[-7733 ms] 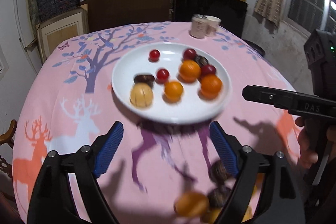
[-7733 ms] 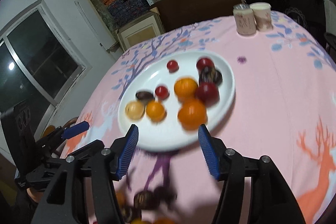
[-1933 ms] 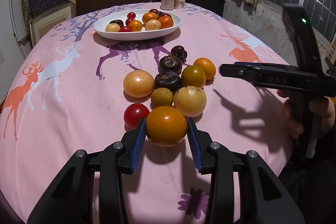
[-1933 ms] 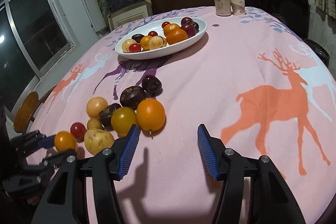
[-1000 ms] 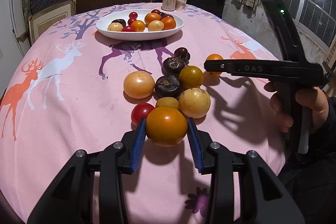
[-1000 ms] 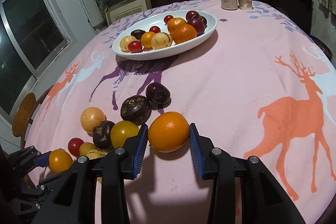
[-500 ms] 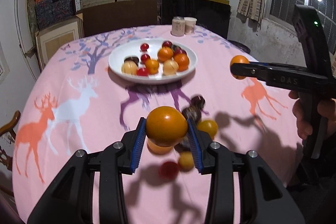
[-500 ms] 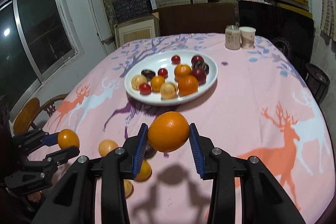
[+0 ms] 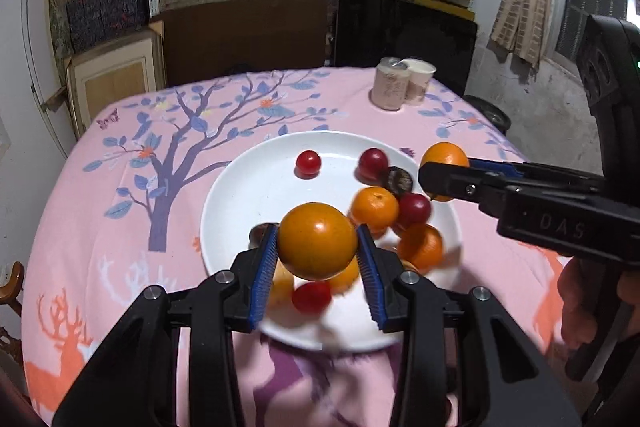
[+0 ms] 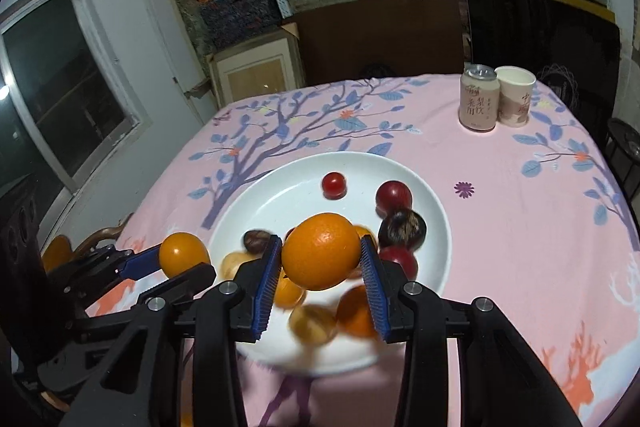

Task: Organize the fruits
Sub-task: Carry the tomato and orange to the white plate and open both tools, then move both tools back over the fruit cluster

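A white plate point(image 9: 256, 183) on the pink tablecloth holds several fruits: cherry tomatoes, plums, oranges and dark passion fruits. My left gripper point(image 9: 317, 245) is shut on a smooth orange tomato point(image 9: 317, 239) held above the plate's near side. My right gripper point(image 10: 320, 259) is shut on an orange point(image 10: 321, 250) held above the same plate point(image 10: 288, 195). The right gripper and its orange point(image 9: 444, 157) show at the plate's right edge in the left wrist view. The left gripper and its tomato point(image 10: 184, 254) show at the plate's left edge in the right wrist view.
A drink can point(image 10: 478, 103) and a paper cup point(image 10: 515, 101) stand at the table's far right. Dark chairs and loaded shelves stand behind the table. A wooden chair point(image 10: 60, 251) is at the left. A window point(image 10: 60, 91) is on the left wall.
Both grippers have lifted their fruits off the cloth and carried them forward to above the plate. The loose fruits near the table's front edge have dropped out of view.
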